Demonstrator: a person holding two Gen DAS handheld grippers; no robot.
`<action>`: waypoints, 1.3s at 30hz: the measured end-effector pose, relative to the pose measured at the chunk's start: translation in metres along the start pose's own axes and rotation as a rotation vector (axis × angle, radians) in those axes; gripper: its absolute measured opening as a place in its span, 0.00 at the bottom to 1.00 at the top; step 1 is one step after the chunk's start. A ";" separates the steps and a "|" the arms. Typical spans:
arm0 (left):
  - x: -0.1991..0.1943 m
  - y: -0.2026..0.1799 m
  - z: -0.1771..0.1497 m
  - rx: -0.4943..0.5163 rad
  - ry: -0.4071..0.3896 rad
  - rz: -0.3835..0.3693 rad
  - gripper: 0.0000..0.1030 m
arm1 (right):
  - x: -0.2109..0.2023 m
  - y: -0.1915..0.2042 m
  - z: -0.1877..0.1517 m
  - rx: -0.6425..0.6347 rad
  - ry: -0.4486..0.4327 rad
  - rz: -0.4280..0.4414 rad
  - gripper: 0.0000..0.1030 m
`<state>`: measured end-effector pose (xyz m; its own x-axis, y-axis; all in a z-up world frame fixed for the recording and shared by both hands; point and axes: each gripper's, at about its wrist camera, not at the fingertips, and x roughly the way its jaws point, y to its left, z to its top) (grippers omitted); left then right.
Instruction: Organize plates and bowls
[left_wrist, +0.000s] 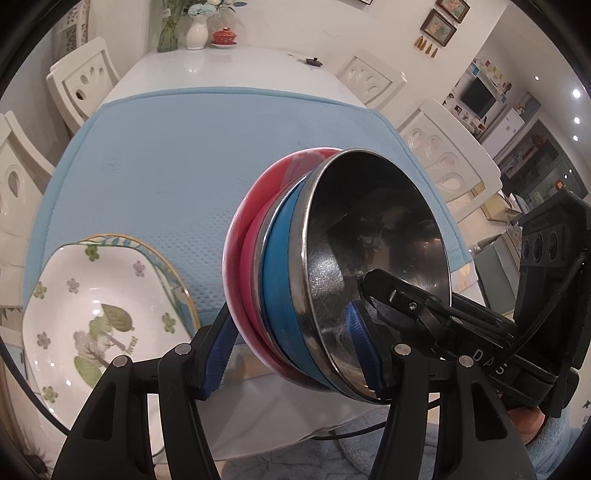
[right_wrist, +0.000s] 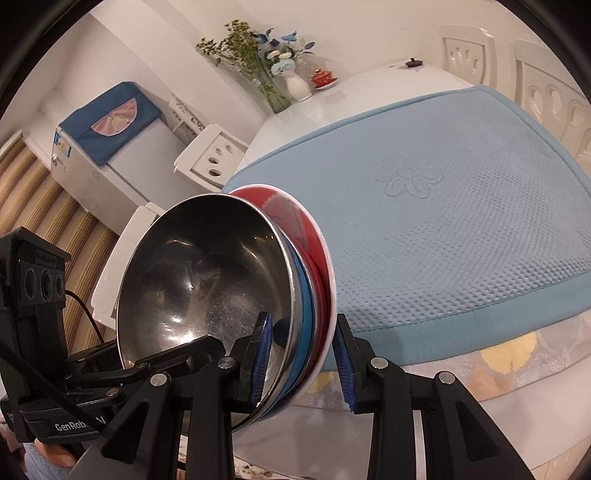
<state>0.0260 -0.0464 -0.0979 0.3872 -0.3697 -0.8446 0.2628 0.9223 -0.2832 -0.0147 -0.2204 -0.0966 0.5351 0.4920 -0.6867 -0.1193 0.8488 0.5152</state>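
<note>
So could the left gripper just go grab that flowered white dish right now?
Probably not yet. The left gripper is clamped on the nested bowl stack, as is the right gripper. The flowered dish lies unobstructed, beside the blue mat.

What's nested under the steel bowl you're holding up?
Beneath the steel bowl, a blue bowl shows only as a rim band, then a red plate with a pale rim. Both grippers clamp the stack. The steel bowl hides their insides, so anything between them cannot be seen.
</note>
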 end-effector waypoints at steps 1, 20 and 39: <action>0.002 -0.002 0.000 0.004 0.005 -0.001 0.54 | -0.001 -0.001 -0.001 0.005 -0.003 -0.006 0.31; 0.012 -0.022 -0.001 0.023 0.034 0.004 0.54 | -0.015 -0.021 -0.005 0.065 -0.030 -0.029 0.31; 0.007 -0.013 -0.007 -0.012 0.021 0.015 0.54 | -0.003 -0.014 0.000 0.041 -0.003 -0.017 0.31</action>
<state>0.0193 -0.0603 -0.1034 0.3721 -0.3536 -0.8582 0.2465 0.9290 -0.2759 -0.0148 -0.2339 -0.1014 0.5396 0.4771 -0.6937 -0.0758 0.8481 0.5244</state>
